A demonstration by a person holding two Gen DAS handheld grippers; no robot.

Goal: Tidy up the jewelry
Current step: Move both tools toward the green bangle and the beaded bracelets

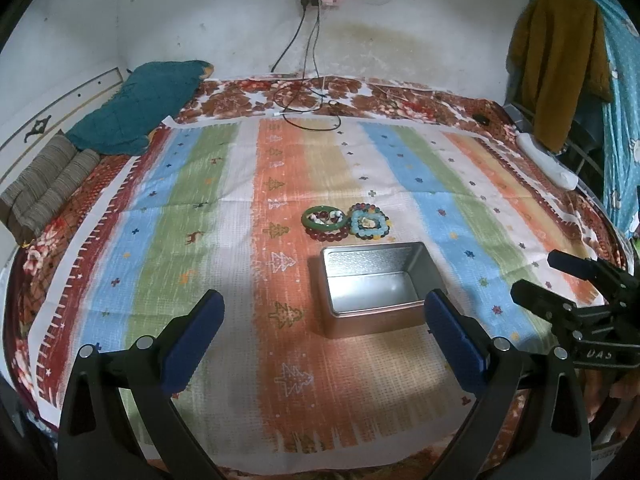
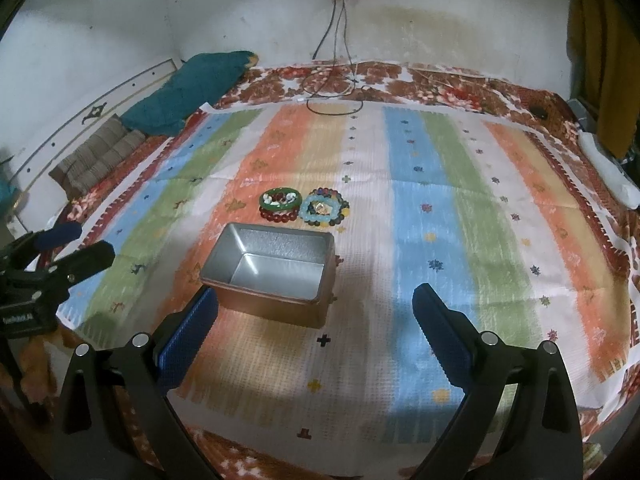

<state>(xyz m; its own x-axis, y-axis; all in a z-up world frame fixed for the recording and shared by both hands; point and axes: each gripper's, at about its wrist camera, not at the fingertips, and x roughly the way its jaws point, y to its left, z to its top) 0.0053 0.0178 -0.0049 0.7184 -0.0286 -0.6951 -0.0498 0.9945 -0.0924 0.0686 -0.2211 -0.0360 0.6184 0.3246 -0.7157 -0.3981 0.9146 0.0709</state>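
On the striped cloth (image 1: 200, 184) spread over the bed, I see the task barely begun: the metal tin (image 1: 374, 294) sits empty, its bare floor showing in both views, and nothing has gone into it yet. All the jewelry waits just beyond the tin's far edge, in two small heaps side by side. On the left, a green bangle (image 1: 323, 219) lies over a dark red bead bracelet (image 1: 326, 234), with small pieces inside its ring that I cannot make out. On the right, a pale blue bead bracelet (image 1: 369, 227) rests on a multicoloured one (image 2: 335, 200). My left gripper (image 1: 320, 336) hovers spread wide and holding nothing, near the tin's front; my right gripper (image 2: 316, 332) is likewise released and empty. Every piece is left to move, I judge
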